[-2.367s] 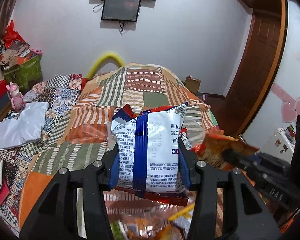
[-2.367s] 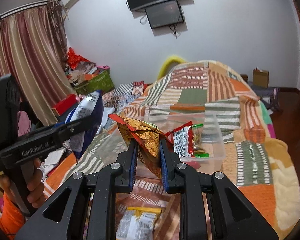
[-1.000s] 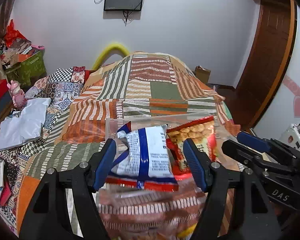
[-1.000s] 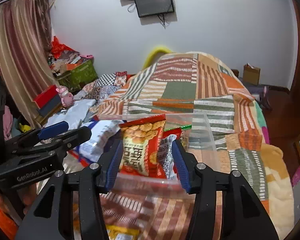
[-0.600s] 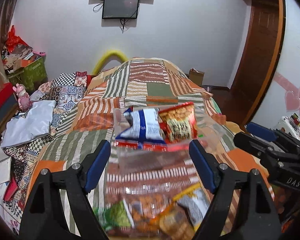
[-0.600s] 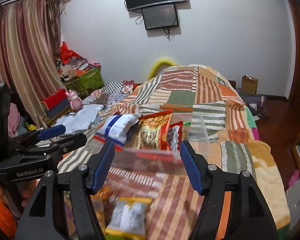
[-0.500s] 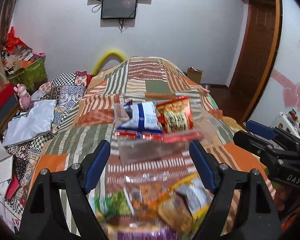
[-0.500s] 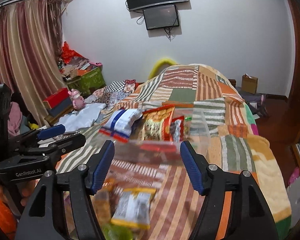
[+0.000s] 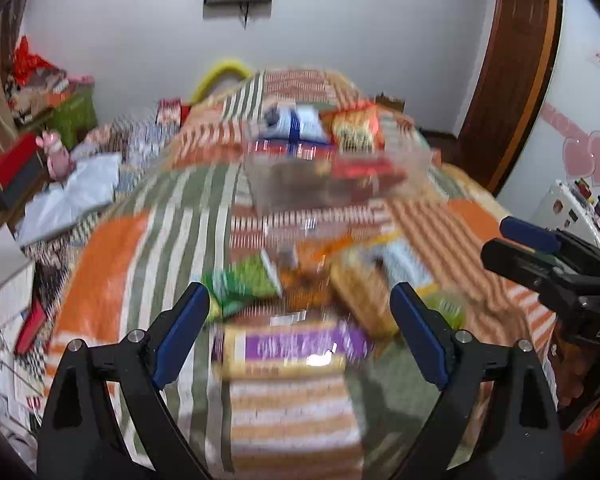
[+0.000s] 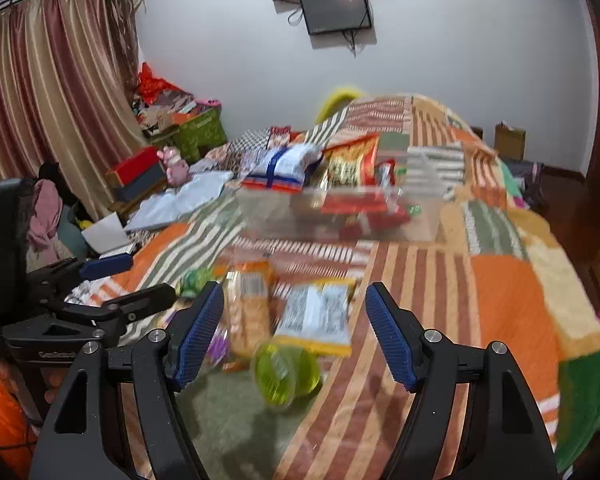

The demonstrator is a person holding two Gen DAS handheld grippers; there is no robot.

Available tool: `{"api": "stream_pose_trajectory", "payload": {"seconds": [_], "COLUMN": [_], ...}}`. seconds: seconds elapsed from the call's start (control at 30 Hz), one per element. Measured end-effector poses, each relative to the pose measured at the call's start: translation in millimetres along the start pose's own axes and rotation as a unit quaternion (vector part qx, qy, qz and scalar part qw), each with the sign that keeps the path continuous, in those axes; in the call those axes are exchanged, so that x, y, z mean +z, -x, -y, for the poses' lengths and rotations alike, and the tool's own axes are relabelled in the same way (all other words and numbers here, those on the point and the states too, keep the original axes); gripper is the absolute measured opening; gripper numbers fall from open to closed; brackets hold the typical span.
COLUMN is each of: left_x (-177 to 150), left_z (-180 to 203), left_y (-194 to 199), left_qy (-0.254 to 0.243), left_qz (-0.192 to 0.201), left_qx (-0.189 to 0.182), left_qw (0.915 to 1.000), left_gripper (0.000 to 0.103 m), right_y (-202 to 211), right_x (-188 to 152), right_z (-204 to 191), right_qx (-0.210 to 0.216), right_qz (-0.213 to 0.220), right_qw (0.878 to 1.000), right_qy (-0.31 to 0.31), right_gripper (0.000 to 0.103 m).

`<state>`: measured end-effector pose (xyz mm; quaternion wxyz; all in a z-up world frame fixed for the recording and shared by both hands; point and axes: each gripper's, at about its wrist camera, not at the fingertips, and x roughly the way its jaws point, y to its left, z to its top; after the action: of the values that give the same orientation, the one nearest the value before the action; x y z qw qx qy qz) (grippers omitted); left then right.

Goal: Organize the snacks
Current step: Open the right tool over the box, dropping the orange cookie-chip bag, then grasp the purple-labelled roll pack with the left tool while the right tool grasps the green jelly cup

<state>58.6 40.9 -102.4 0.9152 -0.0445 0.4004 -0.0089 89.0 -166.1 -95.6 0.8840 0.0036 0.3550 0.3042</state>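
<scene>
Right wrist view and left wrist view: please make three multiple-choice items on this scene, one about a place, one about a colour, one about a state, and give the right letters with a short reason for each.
1. Where is the white and blue snack bag?
A. In the clear plastic box
B. On the floor
C. In the right gripper

2. What colour is the round cup that lies between the fingers of the right gripper?
A. Red
B. Yellow-green
C. Black

3. What is the state of the left gripper?
A. Shut on a bag
B. Open, holding nothing
C. Out of view

Answers:
1. A: the bag leans in the left end of the box, beside the orange snack bag.
2. B: the cup shows yellow-green on the bedspread.
3. B: its blue pads stand wide apart, with only loose snacks such as the purple-labelled pack lying on the bed beyond them.
</scene>
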Motion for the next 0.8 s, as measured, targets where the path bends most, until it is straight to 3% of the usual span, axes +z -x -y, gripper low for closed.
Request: {"api": "stream_pose_trajectory", "payload": {"seconds": [0.43,0.67,0.8], "left_x": [-43,-41,-37], "left_z": [-22,-18,-15], "left_y": [-39,-48,-52], "left_qy": [0.047,0.056,0.053], "left_qz": [-0.088,-0.081,-0.079], "left_qx": [-0.017,-0.013,-0.014], "left_qw": [0.9949,0.995,0.9954], "left_gripper": [0.092,0.099,0.101], "right_y": [-37,-44,-49], "right_x": [-47,-48,-48], "right_z": [-9,2,6], "right_qx": [0.011,0.021,0.034], "right_qz": [-0.078,-0.087,-0.091], "right_qw": [0.997,0.996,0.995], "right_qy": [-0.004,-0.024,-0.034], "right_gripper": [0.07,0.068,0.057]}}
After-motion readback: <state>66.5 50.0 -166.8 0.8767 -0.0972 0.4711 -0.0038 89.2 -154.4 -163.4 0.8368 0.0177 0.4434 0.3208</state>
